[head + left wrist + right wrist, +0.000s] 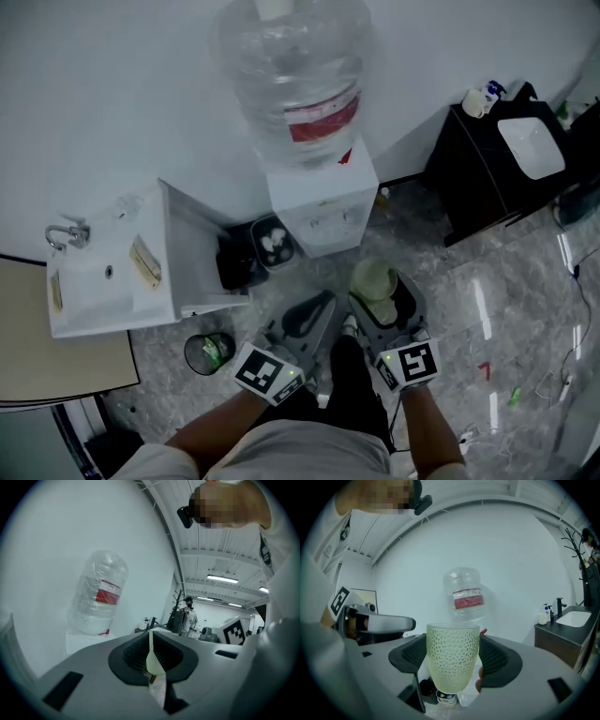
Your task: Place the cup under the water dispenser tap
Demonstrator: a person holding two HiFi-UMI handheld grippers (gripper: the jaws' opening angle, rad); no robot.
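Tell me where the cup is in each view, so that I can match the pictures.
Head view: cup just below and right of centre.
Left gripper view: not in it.
Right gripper view: cup at centre, low, between the jaws.
Shared landmark: the water bottle, seen in all three.

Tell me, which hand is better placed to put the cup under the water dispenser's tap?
Right. The right tongs grip the cup upright, with the water dispenser straight ahead. The left tongs are shut and appear to hold nothing.
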